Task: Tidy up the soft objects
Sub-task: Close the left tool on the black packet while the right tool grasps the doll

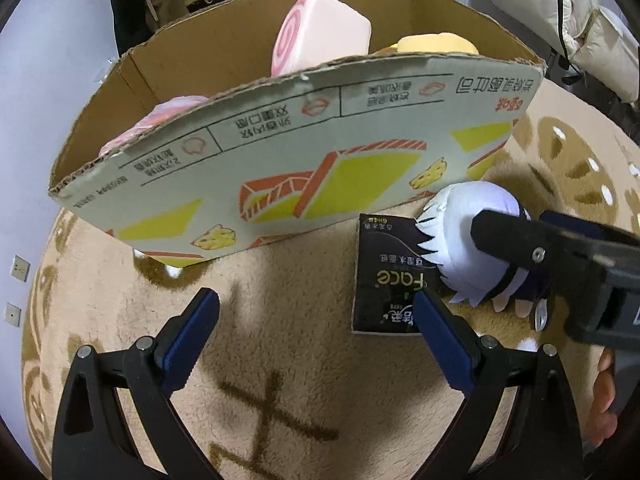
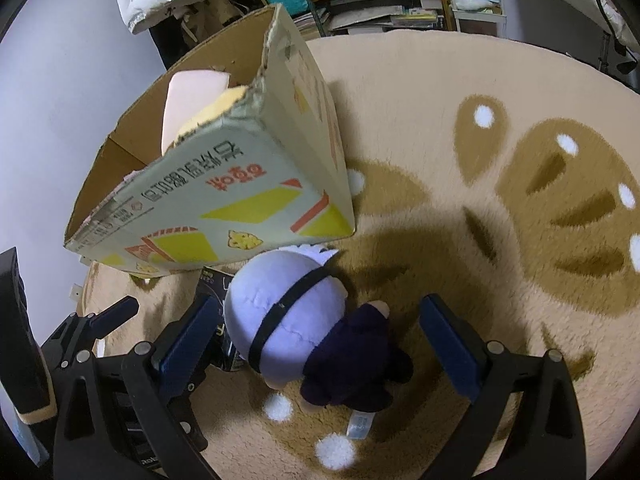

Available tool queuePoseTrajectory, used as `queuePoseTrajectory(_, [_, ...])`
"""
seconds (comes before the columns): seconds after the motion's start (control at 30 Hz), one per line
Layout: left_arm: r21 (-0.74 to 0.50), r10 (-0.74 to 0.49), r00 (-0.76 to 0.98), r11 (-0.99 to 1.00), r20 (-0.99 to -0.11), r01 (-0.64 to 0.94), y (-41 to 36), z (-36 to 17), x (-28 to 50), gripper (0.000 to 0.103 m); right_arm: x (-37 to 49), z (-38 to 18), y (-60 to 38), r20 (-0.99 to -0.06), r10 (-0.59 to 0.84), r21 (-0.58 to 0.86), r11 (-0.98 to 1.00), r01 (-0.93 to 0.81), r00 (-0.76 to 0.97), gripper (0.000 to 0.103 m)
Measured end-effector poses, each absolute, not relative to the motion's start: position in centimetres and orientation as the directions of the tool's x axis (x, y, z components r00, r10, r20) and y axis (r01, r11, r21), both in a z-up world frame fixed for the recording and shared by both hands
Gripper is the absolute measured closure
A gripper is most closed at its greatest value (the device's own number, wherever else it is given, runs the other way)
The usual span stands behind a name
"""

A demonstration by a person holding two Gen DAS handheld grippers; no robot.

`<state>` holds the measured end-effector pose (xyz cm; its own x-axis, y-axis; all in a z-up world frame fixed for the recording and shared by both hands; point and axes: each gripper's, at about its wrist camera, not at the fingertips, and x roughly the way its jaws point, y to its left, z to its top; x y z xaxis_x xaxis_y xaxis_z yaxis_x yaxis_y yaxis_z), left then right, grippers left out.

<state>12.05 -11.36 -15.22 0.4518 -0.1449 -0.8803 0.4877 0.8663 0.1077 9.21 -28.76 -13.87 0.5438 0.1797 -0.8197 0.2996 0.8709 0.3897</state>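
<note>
Plush doll (image 2: 296, 336) is lying on rug (image 2: 500, 280) beside cardboard box (image 2: 208, 208), bracketed by right gripper (image 2: 320, 336), jaws spread wide, nothing held. Left gripper (image 1: 316, 340) likewise spread, empty. Risk: tissue pack (image 1: 384, 276) being pinched w/ doll's head.

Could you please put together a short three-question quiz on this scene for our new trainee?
1. True or false: the right gripper is shut on the plush doll.
2. What does the doll partly lie on? A) black tissue pack B) a plate C) a pillow
3. Name one soft item already inside the cardboard box.

Key:
1. False; its fingers stand open around the doll.
2. A.
3. The pink swirl cushion, for one.
</note>
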Motion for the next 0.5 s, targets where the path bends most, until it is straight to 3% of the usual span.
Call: queuePoseTrajectory(0.5, [0.072, -0.179, 0.421, 0.854, -0.889, 0.515, -11.93, -15.7, 12.64, 0.006, 8.89, -14.94, -28.83, -0.824, 0.188, 0.397, 0.864, 0.309, 0.535, 0.0])
